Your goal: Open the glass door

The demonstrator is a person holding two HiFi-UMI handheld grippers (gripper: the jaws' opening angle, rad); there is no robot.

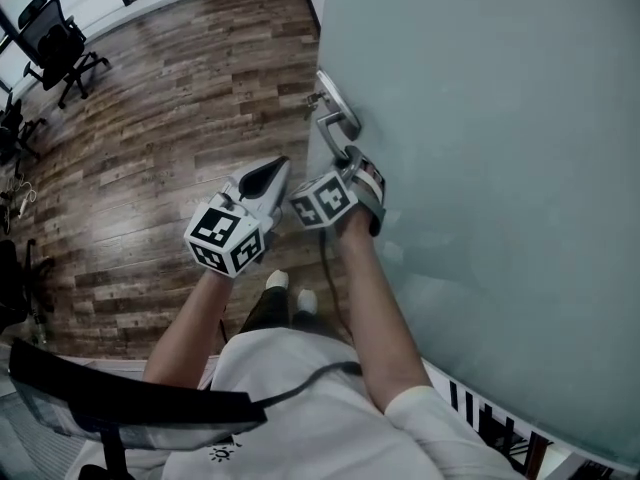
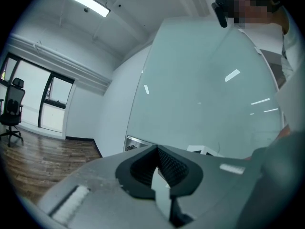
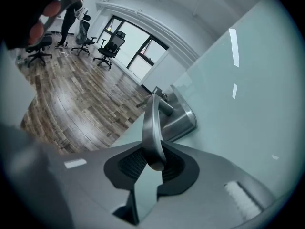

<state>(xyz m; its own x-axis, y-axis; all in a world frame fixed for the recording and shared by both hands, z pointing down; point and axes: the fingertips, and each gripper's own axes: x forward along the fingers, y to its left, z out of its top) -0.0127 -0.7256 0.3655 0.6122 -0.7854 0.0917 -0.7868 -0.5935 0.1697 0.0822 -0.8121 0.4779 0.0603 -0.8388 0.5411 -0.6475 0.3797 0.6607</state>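
Observation:
The frosted glass door (image 1: 480, 168) fills the right of the head view. Its metal lever handle (image 1: 330, 128) hangs from a steel lock plate (image 3: 180, 116) near the door's edge. My right gripper (image 1: 350, 160) is shut on the lower end of the lever (image 3: 151, 128), which stands between its black pads (image 3: 127, 162). My left gripper (image 1: 272, 171) hovers just left of it, off the door, shut with nothing in it. In the left gripper view the left gripper's (image 2: 157, 149) tips meet in front of the glass door (image 2: 205, 99).
Wooden floor (image 1: 170, 118) stretches left of the door. Black office chairs (image 1: 55, 43) stand by the far windows, office chairs (image 3: 109, 49) also showing in the right gripper view. A white wall (image 2: 114, 109) lies beyond the door's edge. My feet (image 1: 290, 290) are close to the door.

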